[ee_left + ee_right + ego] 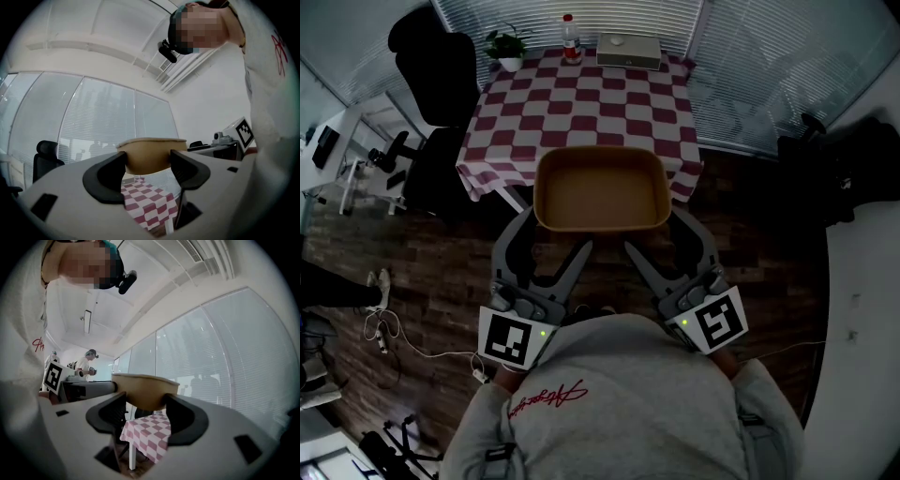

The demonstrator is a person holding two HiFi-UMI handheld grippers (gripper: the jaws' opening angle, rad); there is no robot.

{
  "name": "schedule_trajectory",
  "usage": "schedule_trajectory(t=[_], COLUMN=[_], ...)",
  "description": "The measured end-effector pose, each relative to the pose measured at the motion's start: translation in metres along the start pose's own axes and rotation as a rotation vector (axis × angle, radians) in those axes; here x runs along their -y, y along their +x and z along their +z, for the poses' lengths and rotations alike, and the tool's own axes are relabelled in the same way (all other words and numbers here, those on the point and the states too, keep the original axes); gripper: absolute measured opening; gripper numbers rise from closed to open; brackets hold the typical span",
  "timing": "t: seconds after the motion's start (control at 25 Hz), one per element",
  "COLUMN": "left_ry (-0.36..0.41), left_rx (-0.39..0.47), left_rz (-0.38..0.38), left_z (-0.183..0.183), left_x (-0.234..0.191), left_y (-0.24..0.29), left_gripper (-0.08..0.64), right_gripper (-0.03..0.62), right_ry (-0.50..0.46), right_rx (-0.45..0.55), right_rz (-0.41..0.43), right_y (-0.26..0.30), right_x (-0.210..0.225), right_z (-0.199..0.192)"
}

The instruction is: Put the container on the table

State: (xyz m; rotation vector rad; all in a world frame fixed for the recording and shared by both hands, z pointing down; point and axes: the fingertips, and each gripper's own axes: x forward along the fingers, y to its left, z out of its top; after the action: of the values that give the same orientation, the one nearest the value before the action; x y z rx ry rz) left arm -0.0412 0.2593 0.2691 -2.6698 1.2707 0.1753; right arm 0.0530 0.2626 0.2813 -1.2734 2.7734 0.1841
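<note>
**Container held up by both claws, short of the counter**

Tan container (600,192), empty, open side up, roughly level. It is off the counter (581,103), in the air at the counter's near edge; its far rim overlaps the checked cloth in the head view and the rest is over the wood floor (441,272).

Left claw (555,231) is clenched on the container's near-left corner, and the left gripper view has the tan wall (149,154) wedged between both jaws. Right claw (656,231) does the same on the near-right corner, with the wall (143,390) pinched between its jaws.

The counter has a red-and-white checked cloth. Along the counter's far edge stand a potted plant (508,47), a bottle (571,39) and a flat grey box (629,51). A black office chair (436,103) is just left of the counter. Window blinds (750,66) are behind the counter.
</note>
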Motion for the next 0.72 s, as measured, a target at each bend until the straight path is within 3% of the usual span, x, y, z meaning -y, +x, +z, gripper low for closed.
schedule_trajectory(t=[0.72], left_ry=[0.019], left_rx=[-0.012], left_rz=[0.03], left_z=[-0.0007], left_x=[0.004], left_y=[-0.0034], left_gripper=[0.298], right_gripper=[0.261], right_ry=[-0.002], right_rx=[-0.006], right_rz=[0.014], right_y=[-0.0029], right_x=[0.0015], right_z=[-0.0038])
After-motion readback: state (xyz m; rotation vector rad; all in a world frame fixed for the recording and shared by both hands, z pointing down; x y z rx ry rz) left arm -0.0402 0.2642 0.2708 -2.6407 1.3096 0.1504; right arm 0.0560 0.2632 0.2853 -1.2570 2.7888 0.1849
